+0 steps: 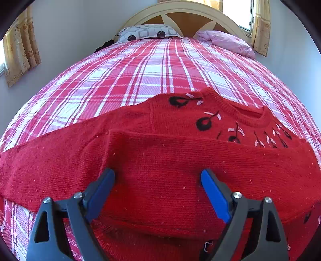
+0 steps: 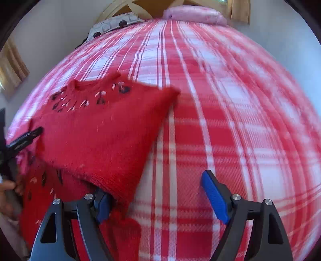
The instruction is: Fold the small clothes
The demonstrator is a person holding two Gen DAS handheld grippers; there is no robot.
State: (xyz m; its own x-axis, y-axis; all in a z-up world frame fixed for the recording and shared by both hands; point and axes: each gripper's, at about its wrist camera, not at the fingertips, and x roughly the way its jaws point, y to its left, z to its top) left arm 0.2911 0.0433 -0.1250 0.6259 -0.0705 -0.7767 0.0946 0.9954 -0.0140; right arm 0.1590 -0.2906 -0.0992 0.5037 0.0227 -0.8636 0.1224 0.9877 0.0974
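Your left gripper point(image 1: 157, 176) hangs over the red sweater point(image 1: 160, 160), its blue pads spread wide with nothing pinched between them; the knit simply lies flat beneath the jaws. Your right gripper point(image 2: 154, 190) is released too, jaws wide apart over the plaid bedspread point(image 2: 230, 120). Its left pad sits at the sweater's right edge, partly tucked under the cloth, while the right pad stands over bare plaid; the blur keeps you from telling whether that left pad touches the wool.

The sweater point(image 2: 96, 136) lies on the bed with its lower part folded up toward the collar. Only your left view shows the long sleeve reaching out toward 9 o'clock and the fold line running straight across below the black-and-white embroidery. Only your right view shows the sweater's free right corner at about 1 o'clock of the garment, a second layer with embroidery peeking out at 7 o'clock, and the other gripper's dark finger at 9 o'clock beside a bit of hand.

At 12 o'clock the left view gives you the headboard point(image 1: 186, 12), a patterned pillow point(image 1: 148, 33) and a pink pillow point(image 1: 226, 41), sharper than the right.

No brand, label or legible writing shows on anything.
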